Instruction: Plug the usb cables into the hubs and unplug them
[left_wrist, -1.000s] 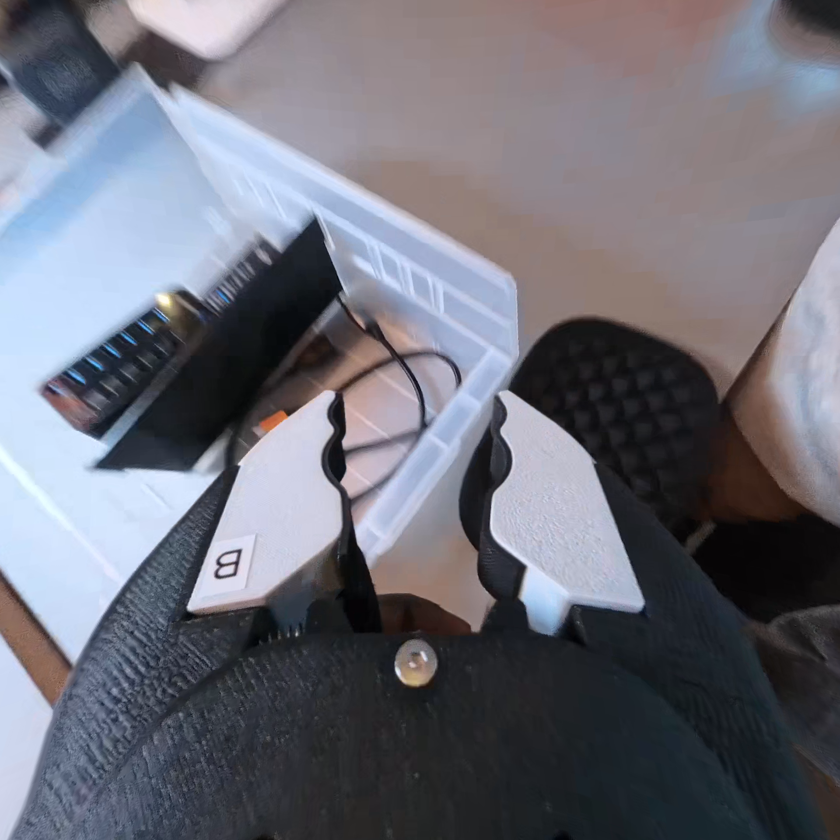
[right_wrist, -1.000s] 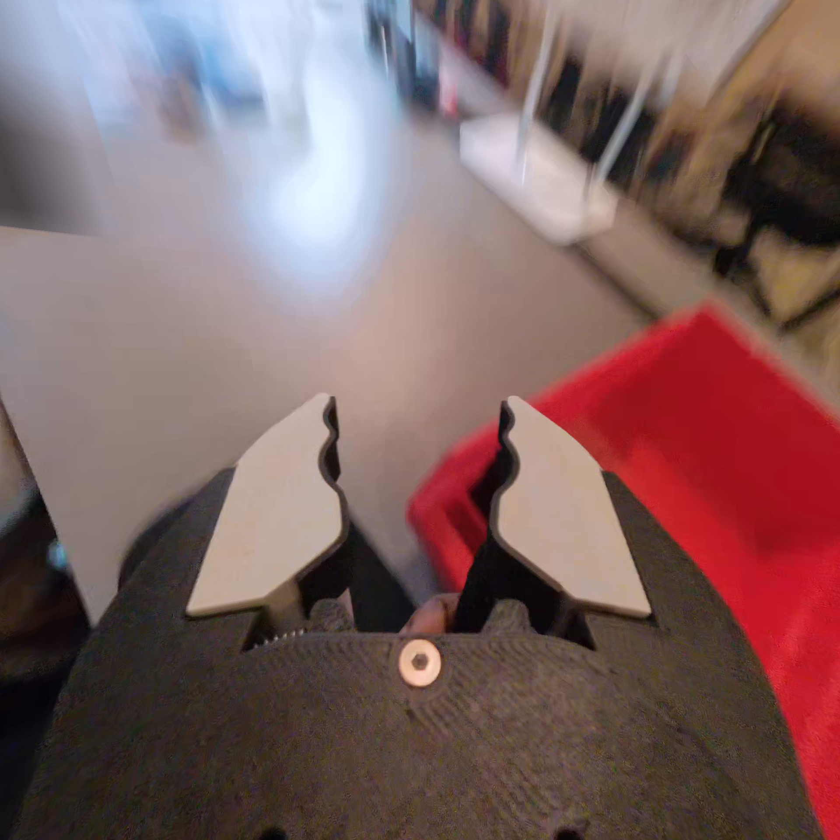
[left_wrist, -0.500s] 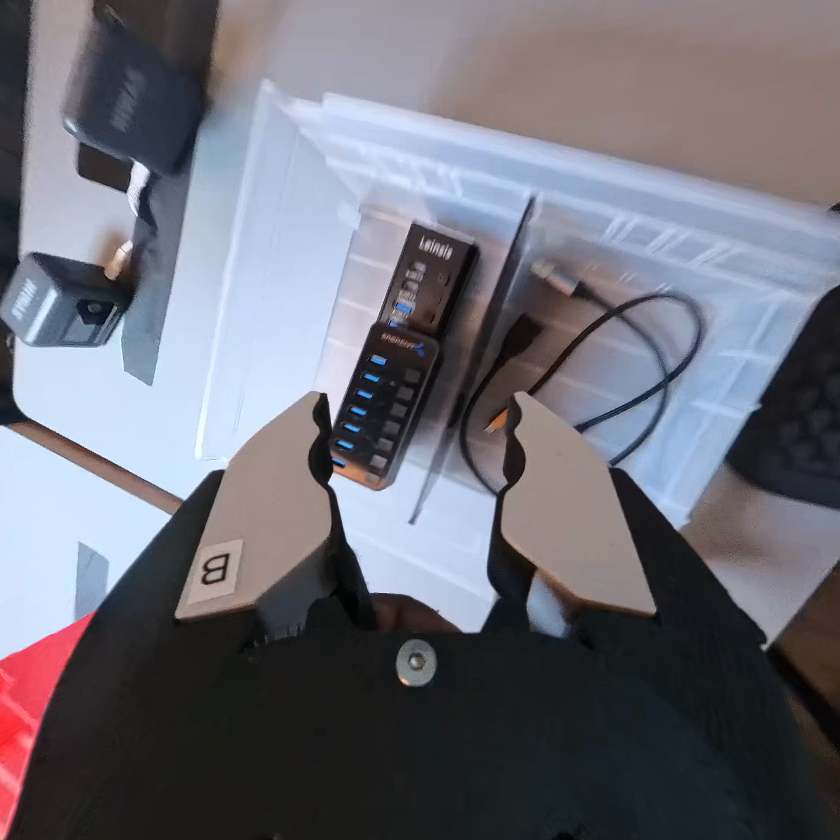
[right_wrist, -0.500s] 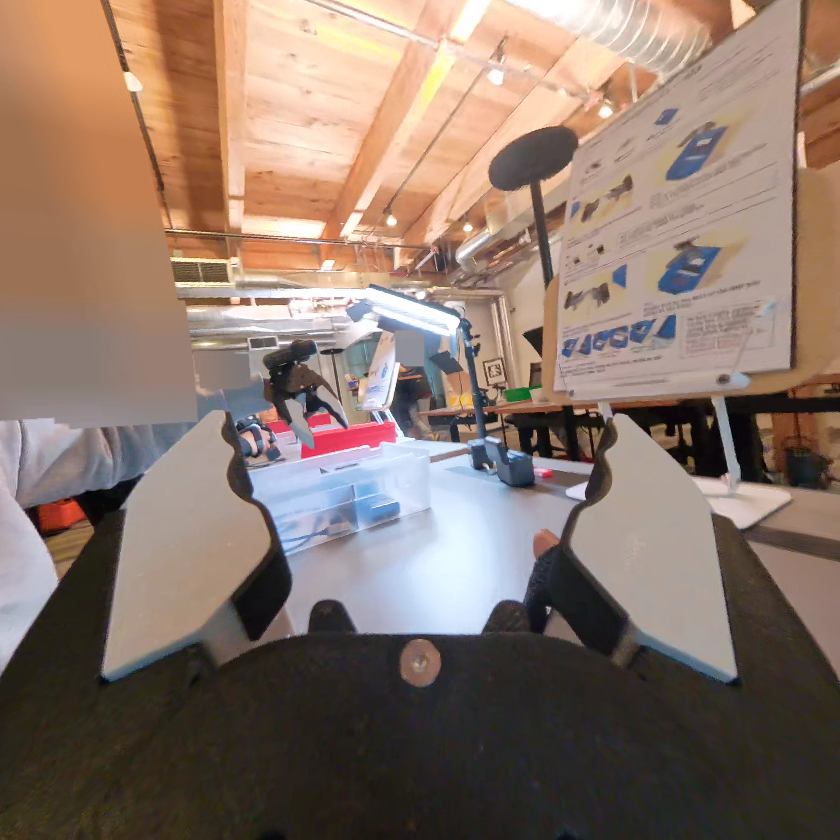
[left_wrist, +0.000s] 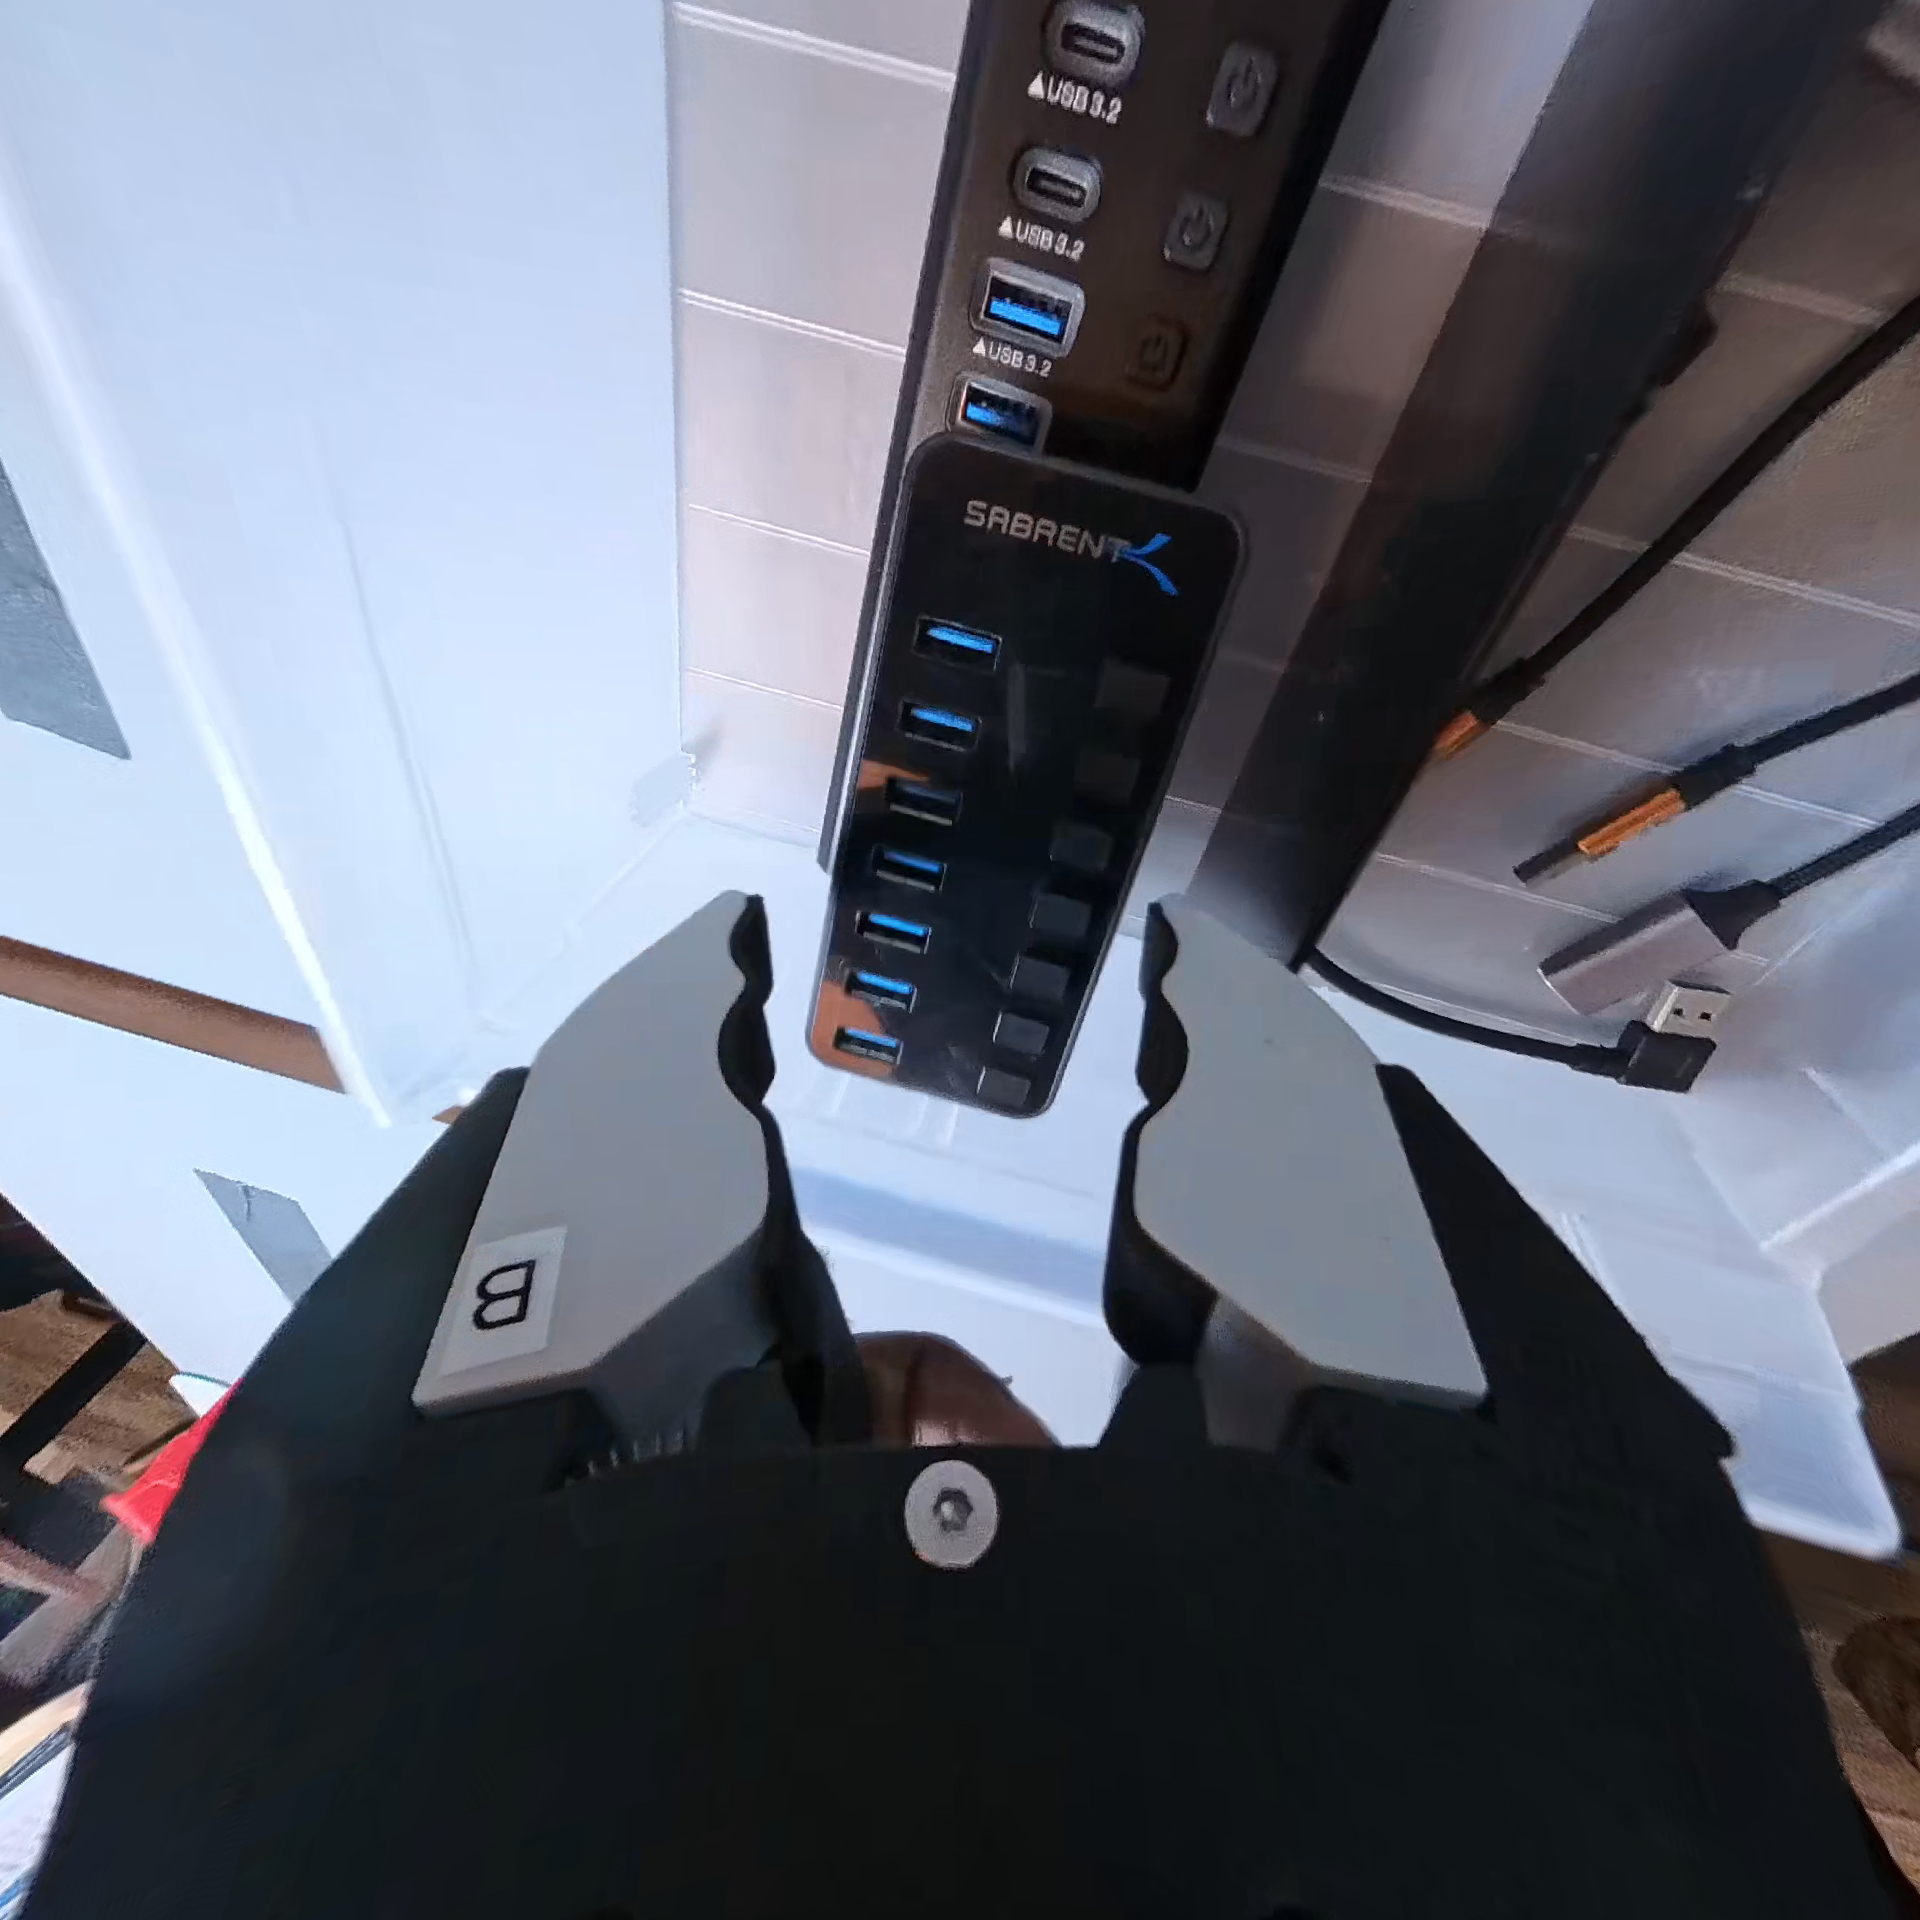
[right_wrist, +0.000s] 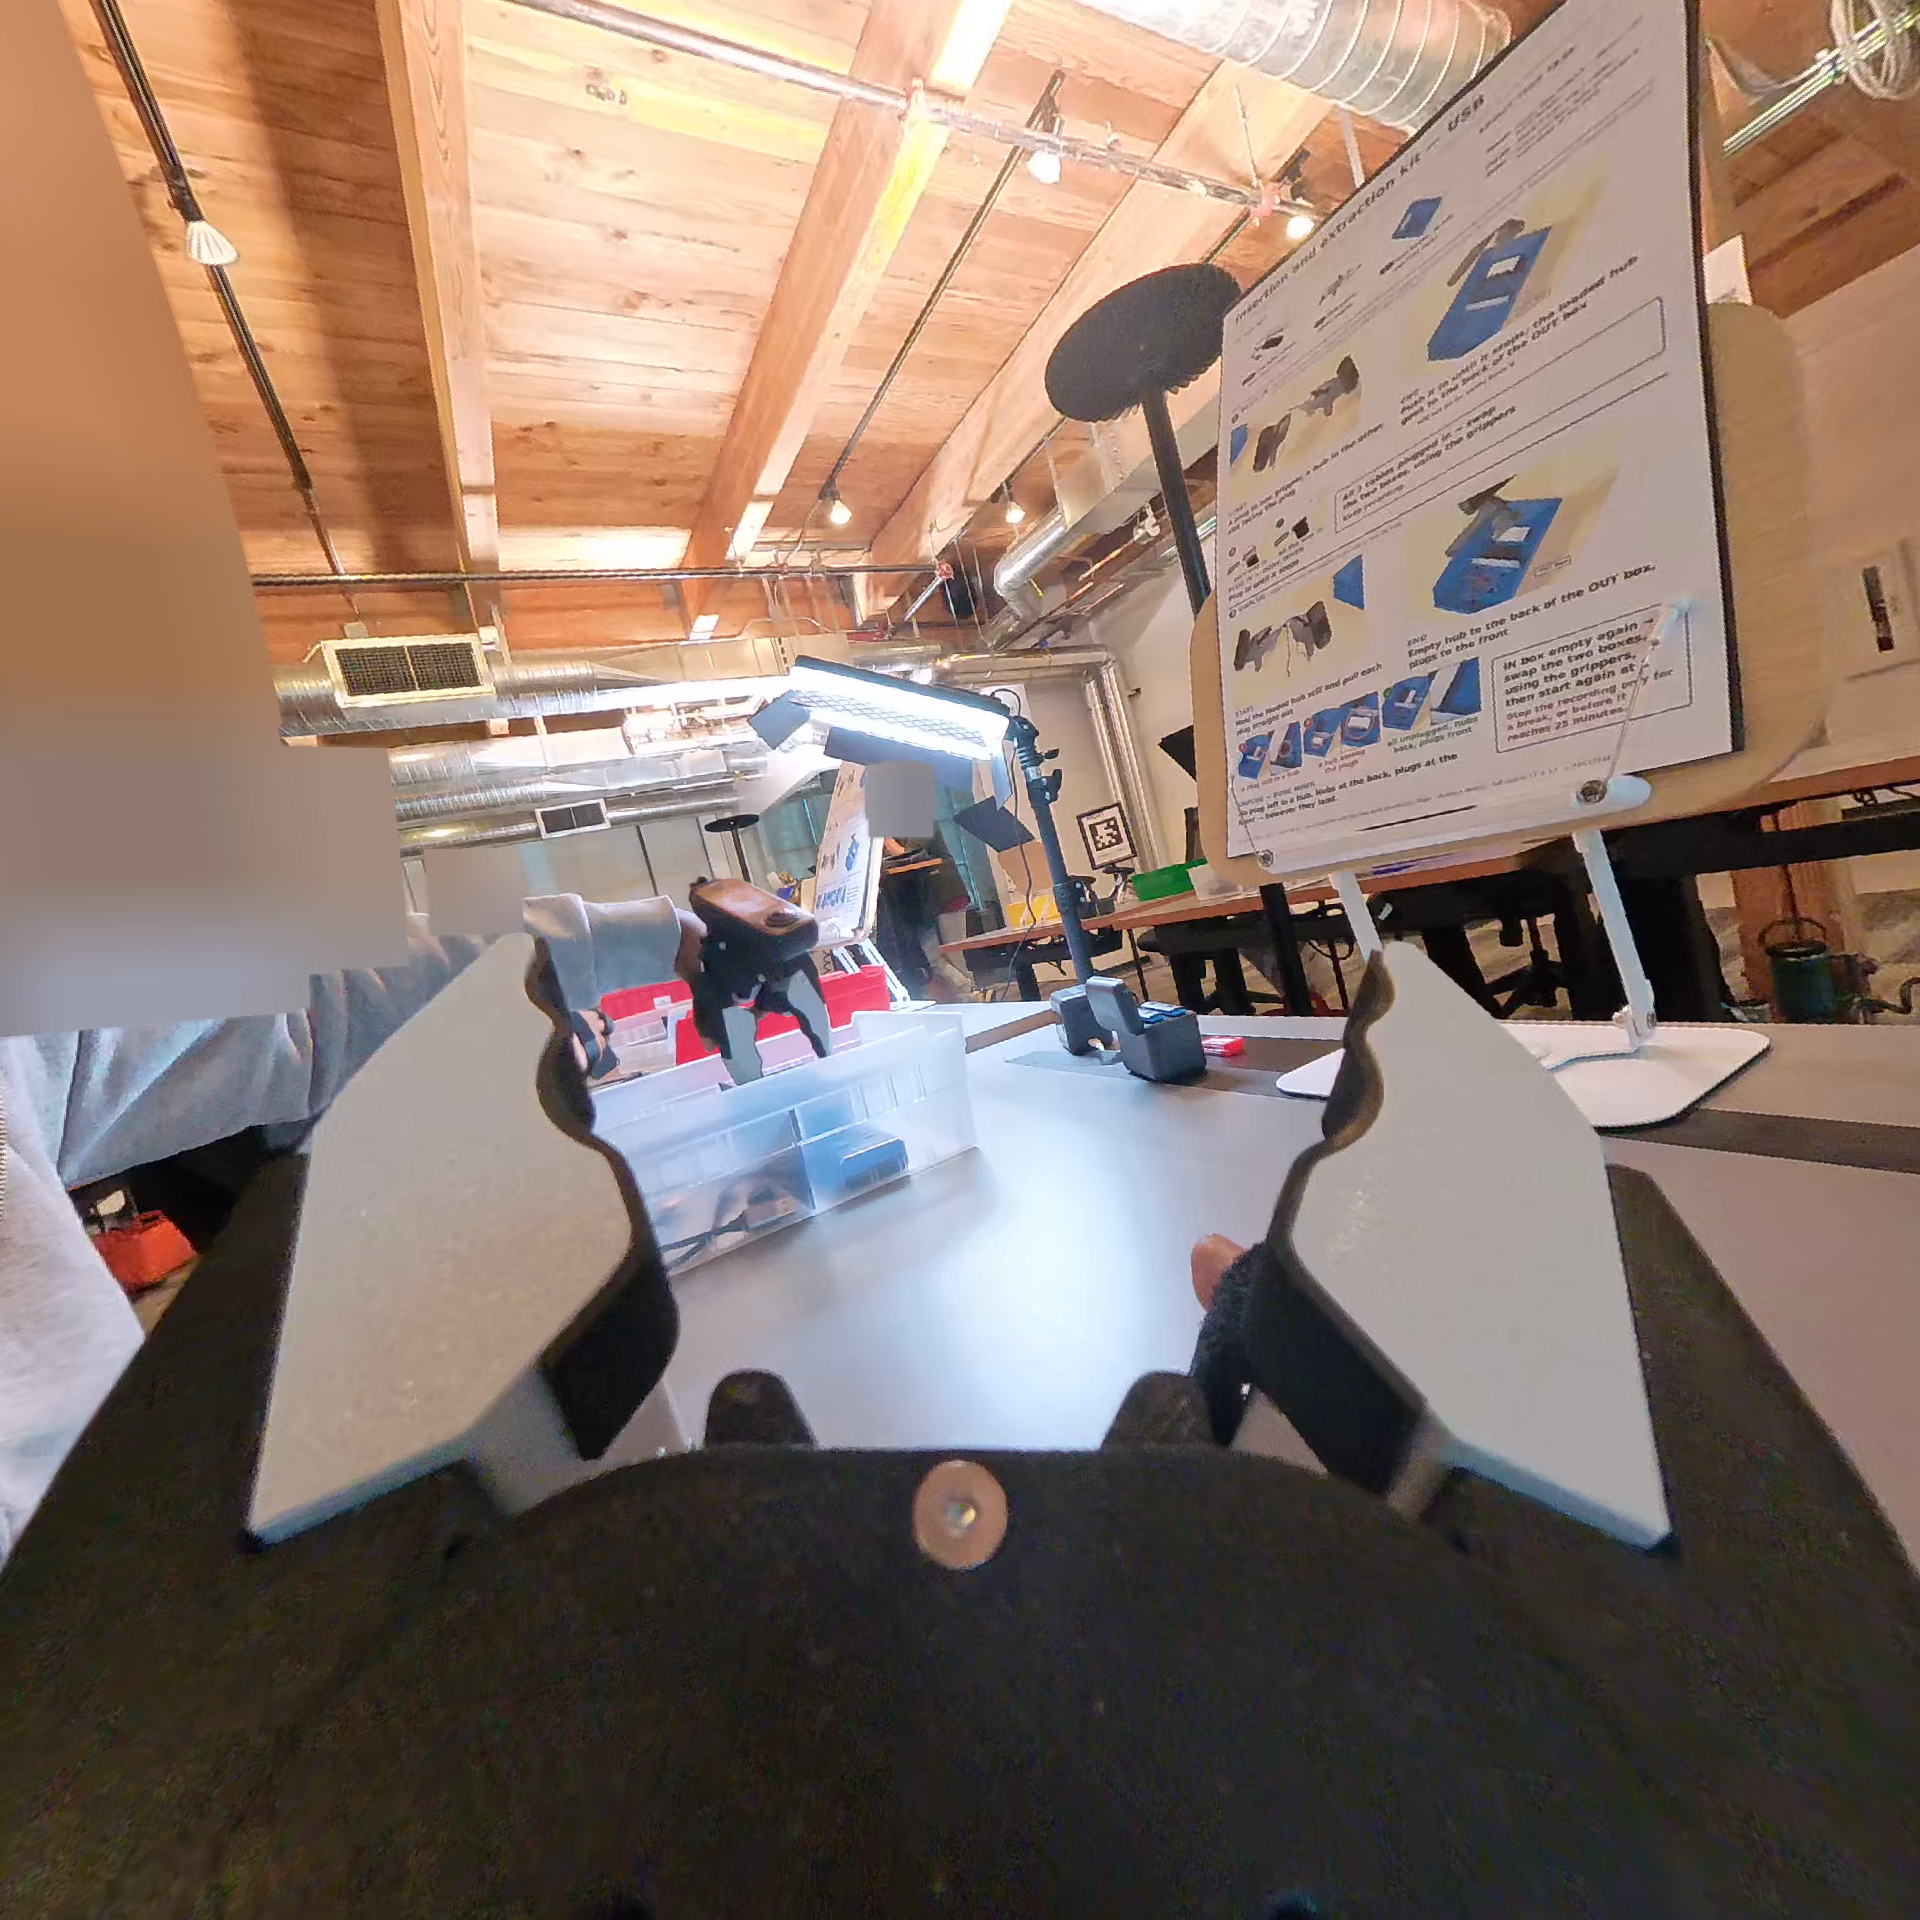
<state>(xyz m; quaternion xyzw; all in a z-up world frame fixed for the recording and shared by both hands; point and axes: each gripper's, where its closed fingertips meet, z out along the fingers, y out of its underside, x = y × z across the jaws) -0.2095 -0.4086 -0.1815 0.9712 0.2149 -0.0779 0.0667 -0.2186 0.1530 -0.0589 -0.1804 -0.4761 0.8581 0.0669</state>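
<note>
Above the glossy hub (left_wrist: 1023, 790), left gripper (left_wrist: 951, 914) points down, jaws apart.

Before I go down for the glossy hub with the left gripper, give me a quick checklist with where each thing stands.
1. Left gripper open and empty: ok.
2. Fingers straddle the near end of the glossy hub: ok, it shows in the gap between them.
3. Glossy hub lies flat: not ok, its far end rests on the second hub.
4. Hub ports free of plugs: ok for those in view.
5. Cables out of the way: ok, they lie behind the dark divider in the clear bin.
6. Right gripper ready: ok, open and empty, off to the side of the bin.
</note>
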